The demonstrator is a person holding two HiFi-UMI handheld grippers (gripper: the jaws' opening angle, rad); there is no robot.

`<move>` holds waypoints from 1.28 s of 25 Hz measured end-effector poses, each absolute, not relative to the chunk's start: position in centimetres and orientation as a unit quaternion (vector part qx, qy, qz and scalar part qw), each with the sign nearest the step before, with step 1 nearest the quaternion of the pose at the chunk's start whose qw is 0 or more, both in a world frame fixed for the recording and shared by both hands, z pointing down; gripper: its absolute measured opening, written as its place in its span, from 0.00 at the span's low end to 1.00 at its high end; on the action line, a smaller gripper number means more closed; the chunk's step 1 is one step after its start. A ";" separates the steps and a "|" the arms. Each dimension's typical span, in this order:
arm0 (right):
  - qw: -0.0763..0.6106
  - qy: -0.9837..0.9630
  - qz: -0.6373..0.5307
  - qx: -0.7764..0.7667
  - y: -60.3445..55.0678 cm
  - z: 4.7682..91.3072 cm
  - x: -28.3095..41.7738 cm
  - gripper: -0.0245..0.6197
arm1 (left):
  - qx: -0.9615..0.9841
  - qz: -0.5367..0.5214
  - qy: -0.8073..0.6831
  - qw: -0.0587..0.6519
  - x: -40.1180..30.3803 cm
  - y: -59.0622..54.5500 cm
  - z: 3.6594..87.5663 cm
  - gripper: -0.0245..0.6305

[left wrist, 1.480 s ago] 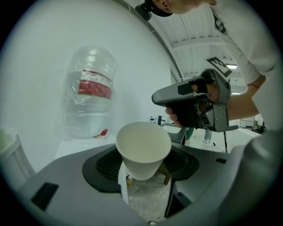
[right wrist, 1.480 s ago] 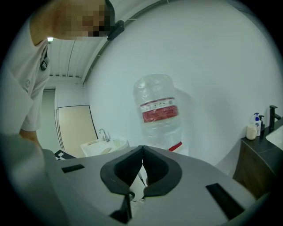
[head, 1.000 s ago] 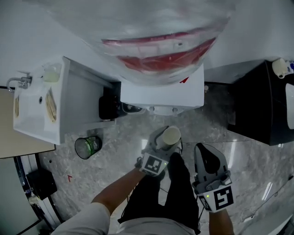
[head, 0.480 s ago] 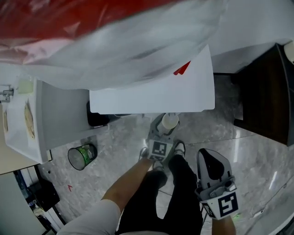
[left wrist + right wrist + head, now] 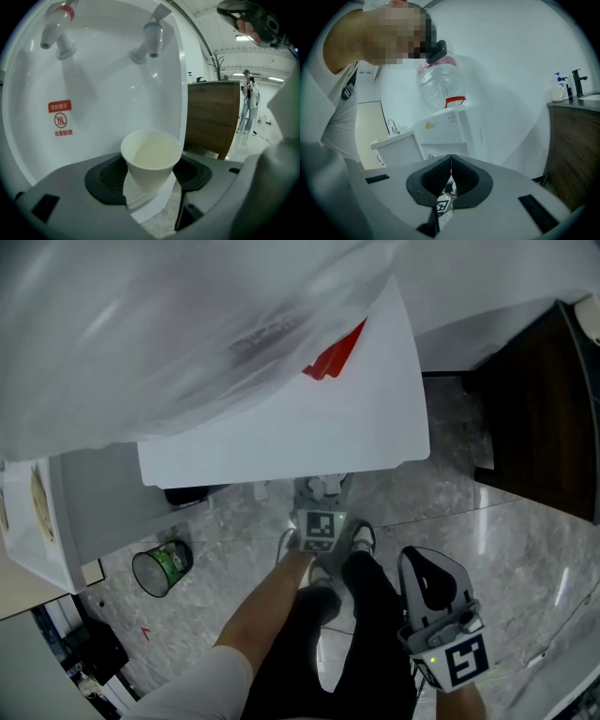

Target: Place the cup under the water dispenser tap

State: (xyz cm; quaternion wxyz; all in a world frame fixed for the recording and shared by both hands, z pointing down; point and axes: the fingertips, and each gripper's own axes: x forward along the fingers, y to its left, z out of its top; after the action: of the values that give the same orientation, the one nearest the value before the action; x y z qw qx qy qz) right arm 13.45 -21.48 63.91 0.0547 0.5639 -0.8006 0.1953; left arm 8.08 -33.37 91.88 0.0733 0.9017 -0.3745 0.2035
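A white paper cup [image 5: 151,157] is held upright between the dark pads of my left gripper [image 5: 151,177], which is shut on it. The cup sits inside the white recess of the water dispenser [image 5: 309,418], below and a little in front of the blue tap [image 5: 151,40]. The red tap [image 5: 56,28] is further left. In the head view my left gripper [image 5: 320,491] reaches under the dispenser's front edge, which hides most of the cup. My right gripper [image 5: 424,563] hangs low at the right, apart from the dispenser; its jaws [image 5: 451,176] are shut with nothing between them.
The big clear bottle [image 5: 169,324] tops the dispenser. A small bin with a green liner [image 5: 161,565] stands on the marble floor at the left, next to a white sink cabinet [image 5: 56,512]. A dark wooden cabinet [image 5: 534,399] is at the right. A person [image 5: 247,101] stands far off.
My left gripper has gone down and forward with the cup, in under the dispenser's front edge. The right gripper has sunk a little. The head view has shifted over the dispenser.
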 end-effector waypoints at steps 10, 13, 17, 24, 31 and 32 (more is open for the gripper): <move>0.054 -0.808 0.214 0.546 -21.5 63.2 12.4 0.06 | 0.910 0.200 -0.353 0.084 8.3 -32.9 90.8 0.54; 0.057 -0.812 0.216 0.539 -21.3 62.8 12.1 0.06 | 0.912 0.196 -0.351 0.082 8.2 -33.2 89.8 0.56; 0.053 -0.813 0.219 0.536 -21.2 61.9 11.8 0.06 | 0.913 0.201 -0.346 0.080 7.8 -32.2 88.1 0.57; 0.052 -0.817 0.219 0.531 -20.7 58.5 11.2 0.06 | 0.917 0.200 -0.334 0.091 6.3 -28.5 81.5 0.58; 0.063 -0.814 0.220 0.533 -18.8 52.5 9.6 0.06 | 0.934 0.181 -0.295 0.088 5.4 -22.6 67.5 0.58; 0.063 -0.814 0.219 0.534 -18.6 51.5 9.4 0.06 | 0.936 0.180 -0.291 0.087 5.4 -22.0 65.8 0.58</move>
State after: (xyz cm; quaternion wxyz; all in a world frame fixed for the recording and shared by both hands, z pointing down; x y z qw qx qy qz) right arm 9.38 -18.58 51.54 0.0628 0.5343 -0.8140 0.2190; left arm 5.37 -22.05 65.84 0.0873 0.9355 -0.2909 0.1803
